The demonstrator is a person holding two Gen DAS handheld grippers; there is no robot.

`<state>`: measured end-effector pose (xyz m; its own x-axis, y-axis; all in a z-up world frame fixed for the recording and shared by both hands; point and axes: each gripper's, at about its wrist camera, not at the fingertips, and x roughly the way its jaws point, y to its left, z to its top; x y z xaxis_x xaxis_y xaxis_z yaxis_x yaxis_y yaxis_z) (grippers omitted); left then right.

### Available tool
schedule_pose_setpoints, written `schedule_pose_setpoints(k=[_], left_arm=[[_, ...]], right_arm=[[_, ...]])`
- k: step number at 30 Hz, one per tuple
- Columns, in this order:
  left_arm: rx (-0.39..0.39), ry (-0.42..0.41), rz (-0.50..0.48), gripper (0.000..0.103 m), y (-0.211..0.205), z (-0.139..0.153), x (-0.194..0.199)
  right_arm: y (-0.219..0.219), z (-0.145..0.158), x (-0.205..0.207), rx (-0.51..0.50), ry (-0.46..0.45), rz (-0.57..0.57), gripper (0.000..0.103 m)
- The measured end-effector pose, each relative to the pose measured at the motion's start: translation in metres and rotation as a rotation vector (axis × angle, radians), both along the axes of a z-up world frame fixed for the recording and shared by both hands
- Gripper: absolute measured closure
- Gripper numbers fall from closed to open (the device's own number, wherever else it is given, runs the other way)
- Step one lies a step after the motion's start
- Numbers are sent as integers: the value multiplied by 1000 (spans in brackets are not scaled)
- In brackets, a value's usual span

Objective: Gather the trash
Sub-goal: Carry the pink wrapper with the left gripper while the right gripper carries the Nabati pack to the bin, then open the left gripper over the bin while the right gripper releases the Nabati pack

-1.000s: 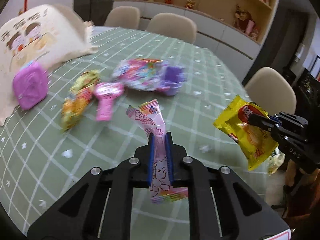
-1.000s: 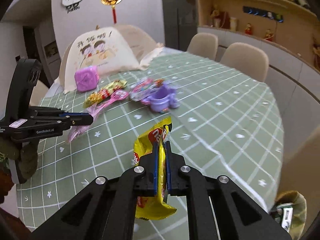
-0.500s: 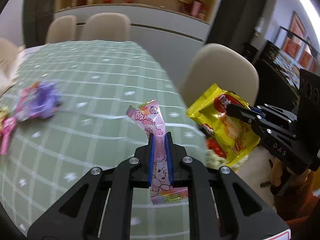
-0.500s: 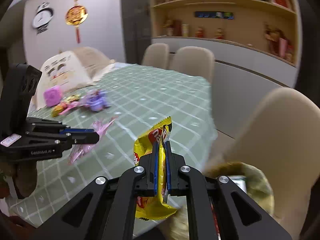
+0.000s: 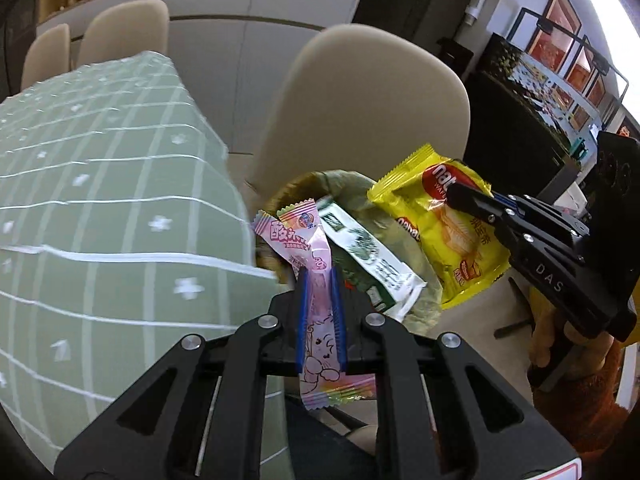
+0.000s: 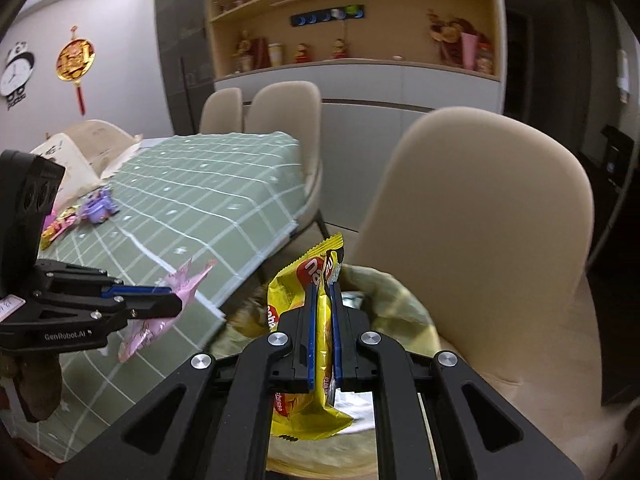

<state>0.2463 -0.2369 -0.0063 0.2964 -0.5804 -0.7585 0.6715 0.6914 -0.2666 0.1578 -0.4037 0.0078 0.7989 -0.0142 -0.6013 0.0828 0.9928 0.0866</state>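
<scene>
My left gripper (image 5: 319,280) is shut on a pink candy wrapper (image 5: 298,236) and holds it at the near rim of a bin with a yellow-green liner (image 5: 344,180). My right gripper (image 6: 324,292) is shut on a yellow wafer packet (image 6: 310,280) and holds it above the same bin (image 6: 404,304). In the left wrist view the right gripper (image 5: 456,196) holds the yellow packet (image 5: 440,232) over the bin's far right side. A green-and-white packet (image 5: 368,256) lies inside the bin. In the right wrist view the left gripper (image 6: 172,300) holds the pink wrapper (image 6: 180,288) at the table's corner.
The table with a green checked cloth (image 5: 100,200) is to the left of the bin. A beige chair (image 5: 360,100) stands right behind the bin. More wrappers and a purple toy (image 6: 98,204) lie far back on the table (image 6: 224,184).
Both grippers have swung right, away from the table, and now hold their wrappers over the bin beside the chair. Both stay shut.
</scene>
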Motion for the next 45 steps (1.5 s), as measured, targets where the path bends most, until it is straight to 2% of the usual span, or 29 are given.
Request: schedule_pose_setpoints(k=[6,10,15,19,25,27,28,31,32,35,42,44,45], left_arm=[[-6,34,-29,90,-38,-15,6],[-38,72,-24,69,-50,-19,16],[-35,64,8,61,-44,-18,19],[-43,58,41,59,-26,-13,15],[-56,56,86,56,5,-6,13],[-56,62,93,56,10,-6,11],[-52,64,96,56,14,-6,10],[-49,70,108,56,25,-6,9],[-51,71,111,56,28,-7,9],[-61,71,123,56,38,-6,8],[-81,75,130,55,46,-3,8],[-86,73,125,55,47,-2,7],[-89,73,123,52,48,-2,8]], right_arm=[[-21,-12,-6,25,12,-39,95],[-34,-23,-6,39,25,-59,95],[-40,-36,-1,63,40,-69,95],[-31,-43,8,83,48,-42,95],[7,-52,30,76,65,66,95],[25,-60,40,29,89,122,95],[35,-67,47,-25,116,137,95],[42,-95,64,-166,222,103,95],[38,-105,69,-158,263,88,95],[27,-114,72,-100,305,72,95],[22,-101,65,-23,275,74,92],[18,-94,61,-5,257,64,87],[17,-89,59,-6,245,56,79]])
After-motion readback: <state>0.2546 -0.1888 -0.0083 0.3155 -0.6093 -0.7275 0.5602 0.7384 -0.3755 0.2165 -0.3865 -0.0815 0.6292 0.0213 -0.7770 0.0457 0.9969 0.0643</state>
